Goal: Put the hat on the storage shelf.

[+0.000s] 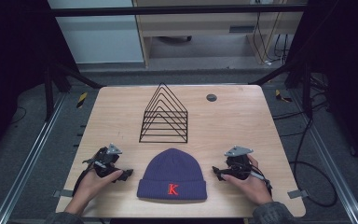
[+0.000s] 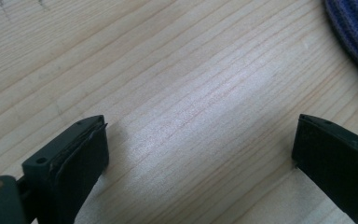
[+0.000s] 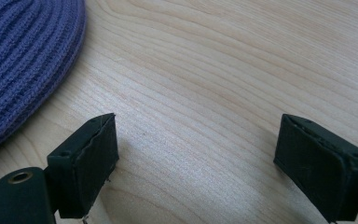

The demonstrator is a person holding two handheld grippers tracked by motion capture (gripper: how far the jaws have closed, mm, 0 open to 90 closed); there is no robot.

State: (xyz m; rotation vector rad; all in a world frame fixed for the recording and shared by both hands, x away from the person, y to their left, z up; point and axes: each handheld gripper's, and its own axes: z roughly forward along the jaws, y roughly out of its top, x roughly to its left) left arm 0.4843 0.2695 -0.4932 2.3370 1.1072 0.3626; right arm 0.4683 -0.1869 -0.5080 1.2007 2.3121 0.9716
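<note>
1. Near the front edge of the wooden table (image 1: 242, 116), midway between the person's two hands, a purple knit hat (image 1: 172, 174) lies flat with its rounded crown pointing away from the person and its folded cuff toward them.
2. On the cuff sits a red letter K (image 1: 172, 189).
3. Left of the hat, the left gripper (image 1: 127, 174) rests low on the table in the person's left hand (image 1: 93, 183), its tips aimed toward the hat but apart from it.
4. From the left gripper view, its two black jaws stand wide apart with bare wood between them, and the hat's ribbed edge shows at the upper right corner (image 2: 354, 32).
5. Right of the hat, the right gripper (image 1: 216, 173) sits in the right hand (image 1: 249, 184), pointing back toward the hat and close to its side without touching.
6. From the right gripper view, those jaws are also spread wide over bare wood, with the hat's knit filling the upper left (image 3: 23, 60).
7. Behind the hat, toward the middle of the table, stands a black wire rack (image 1: 164, 116) made of a row of upright triangles, well apart from the hat.
8. Farther back and to the right, a small dark round disc (image 1: 211, 97) sits in the tabletop.
</note>
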